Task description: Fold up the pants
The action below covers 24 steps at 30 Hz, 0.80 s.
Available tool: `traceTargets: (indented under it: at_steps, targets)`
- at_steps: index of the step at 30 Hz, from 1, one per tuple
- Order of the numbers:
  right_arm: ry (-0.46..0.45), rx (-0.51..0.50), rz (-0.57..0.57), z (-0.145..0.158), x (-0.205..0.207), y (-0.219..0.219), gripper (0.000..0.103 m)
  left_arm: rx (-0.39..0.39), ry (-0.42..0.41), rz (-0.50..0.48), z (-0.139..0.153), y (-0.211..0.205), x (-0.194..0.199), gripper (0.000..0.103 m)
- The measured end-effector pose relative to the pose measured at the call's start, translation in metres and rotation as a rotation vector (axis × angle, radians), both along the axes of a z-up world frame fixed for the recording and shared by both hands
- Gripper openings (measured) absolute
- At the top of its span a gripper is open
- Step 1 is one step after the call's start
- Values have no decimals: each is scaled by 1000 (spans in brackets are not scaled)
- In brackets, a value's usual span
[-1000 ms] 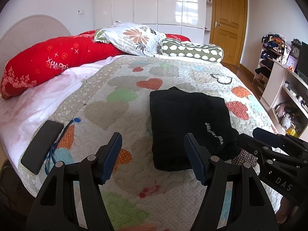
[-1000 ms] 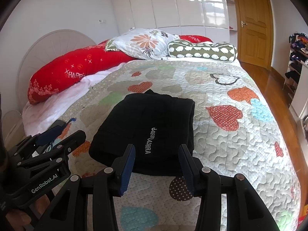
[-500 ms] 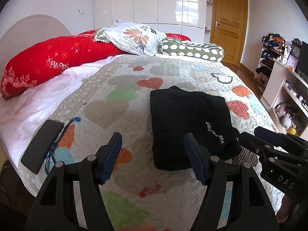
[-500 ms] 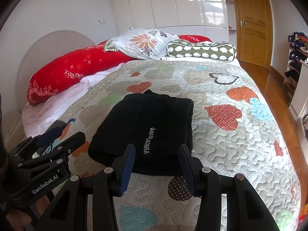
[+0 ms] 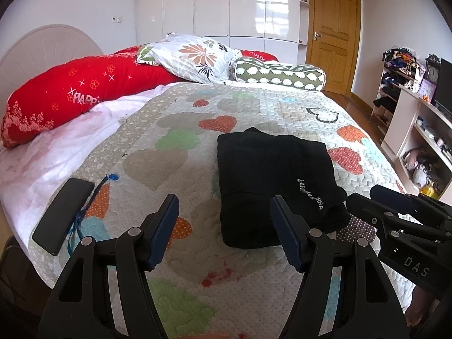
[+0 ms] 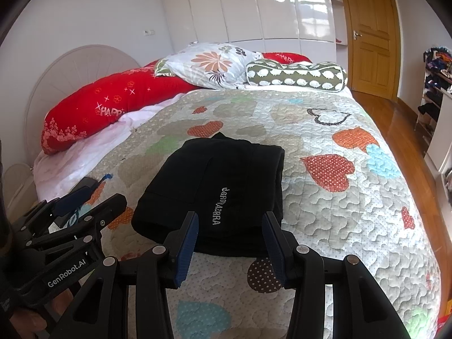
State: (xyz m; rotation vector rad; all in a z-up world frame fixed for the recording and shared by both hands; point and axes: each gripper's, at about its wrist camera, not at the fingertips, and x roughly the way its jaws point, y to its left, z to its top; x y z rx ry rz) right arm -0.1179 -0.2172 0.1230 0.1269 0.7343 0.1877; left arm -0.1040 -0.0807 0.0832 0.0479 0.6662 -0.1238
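The black pants [image 5: 271,180] lie folded into a compact rectangle on the heart-patterned quilt [image 5: 175,147], white lettering on top. They also show in the right wrist view [image 6: 223,186]. My left gripper [image 5: 224,214] is open and empty, hovering near the bed's front edge, left of the pants. My right gripper [image 6: 230,226] is open and empty, just in front of the pants' near edge. Each gripper shows in the other's view, the right one [image 5: 395,214] and the left one [image 6: 70,212].
A black phone [image 5: 62,214] with a blue strap lies at the quilt's left edge. Red bolster [image 5: 84,93], floral pillow [image 5: 197,56] and green bolster [image 5: 279,75] sit at the headboard. Shelves [image 5: 418,130] and a wooden door [image 5: 333,31] are on the right.
Both grippers have drawn back slightly from the folded pants. The pants have not moved.
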Motion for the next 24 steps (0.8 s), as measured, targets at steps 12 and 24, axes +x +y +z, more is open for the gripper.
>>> traceTargets:
  at_steps: [12,24]
  targets:
    - [-7,2,-1,4,-6,0,45,2,-2,1,2,-1,-3,67]
    - [-5,2,-4,4,-6,1,45,0,-1,4,3,-2,-5,67]
